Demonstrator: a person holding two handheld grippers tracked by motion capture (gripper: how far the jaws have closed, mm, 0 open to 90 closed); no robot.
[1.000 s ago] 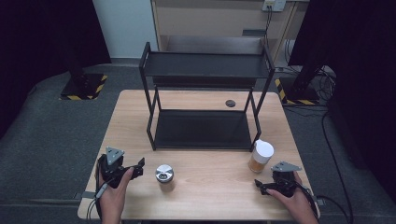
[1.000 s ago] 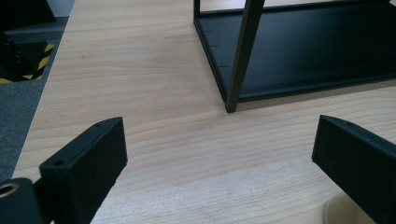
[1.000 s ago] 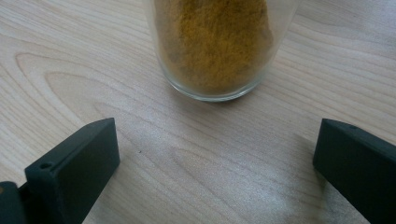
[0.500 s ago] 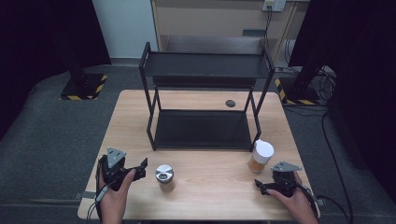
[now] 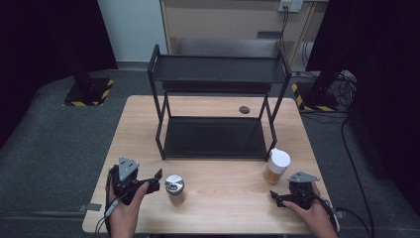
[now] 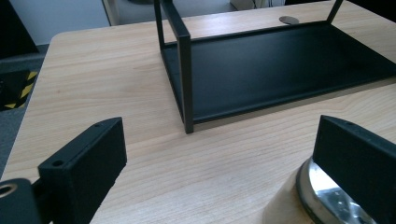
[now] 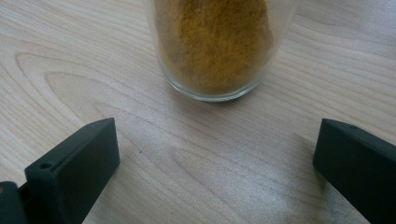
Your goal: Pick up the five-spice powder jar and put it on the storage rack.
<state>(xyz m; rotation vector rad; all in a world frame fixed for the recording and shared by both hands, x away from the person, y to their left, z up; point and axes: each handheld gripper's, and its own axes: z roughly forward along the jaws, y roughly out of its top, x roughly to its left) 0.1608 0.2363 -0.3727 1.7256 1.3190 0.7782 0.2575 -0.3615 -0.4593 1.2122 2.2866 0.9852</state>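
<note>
A small jar with a silver lid (image 5: 174, 187) stands near the table's front, left of centre. My left gripper (image 5: 156, 180) is open just to its left. In the left gripper view the lid (image 6: 322, 192) sits partly behind the right-hand jaw, not between the jaws of that gripper (image 6: 223, 140). At the right stands a glass jar of orange powder with a white lid (image 5: 276, 166). My right gripper (image 5: 274, 197) is open just in front of it. Seen from the right gripper (image 7: 217, 140), the jar's base (image 7: 219, 44) lies beyond the jaw tips, untouched.
A black two-tier metal rack (image 5: 215, 136) stands at the middle of the wooden table (image 5: 228, 201); its near left post (image 6: 186, 79) is ahead of the left gripper. A small dark disc (image 5: 244, 109) lies behind the rack. Dark floor surrounds the table.
The left gripper has shifted slightly toward the table's front edge. The right gripper and both jars have stayed where they were.
</note>
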